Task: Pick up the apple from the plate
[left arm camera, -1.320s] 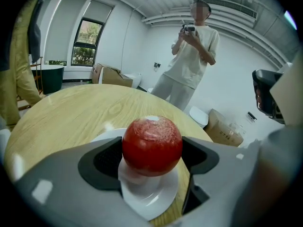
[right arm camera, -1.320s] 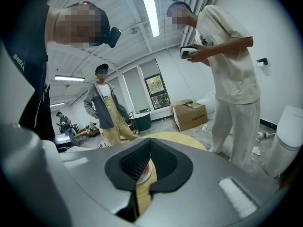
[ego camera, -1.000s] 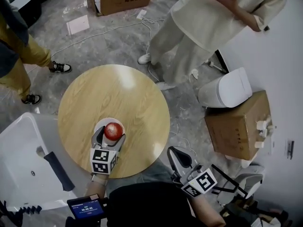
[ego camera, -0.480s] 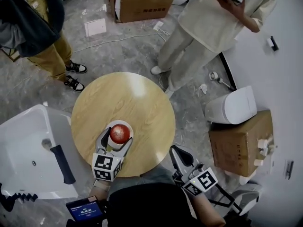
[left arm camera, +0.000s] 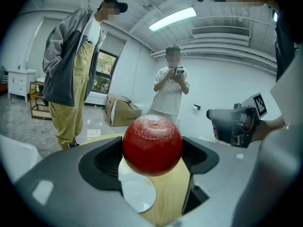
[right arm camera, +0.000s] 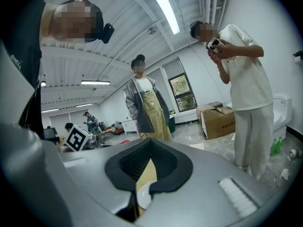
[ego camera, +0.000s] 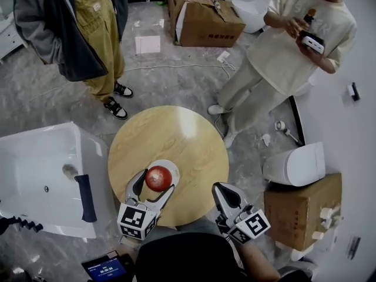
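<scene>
Red apple (ego camera: 158, 178) pinched in the left claw (ego camera: 154, 184) over the white round plate (ego camera: 172, 167).

The claw's two black pads press on the apple's sides, and in the left gripper view the apple appears raised just off the plate, which shows beneath it. The plate lies at the 7 o'clock edge of the round wooden counter (ego camera: 176, 134). At 4 o'clock from the apple, past the counter's rim, the right claw (ego camera: 220, 191) has its pads pressed together on nothing. On the grey floor, a white tub (ego camera: 41, 175) stands at 9 o'clock, a person in a grey jacket (ego camera: 76, 28) at 11, a cardboard box (ego camera: 202, 13) at 12, and a person in cream clothes (ego camera: 288, 51) at 2.
</scene>
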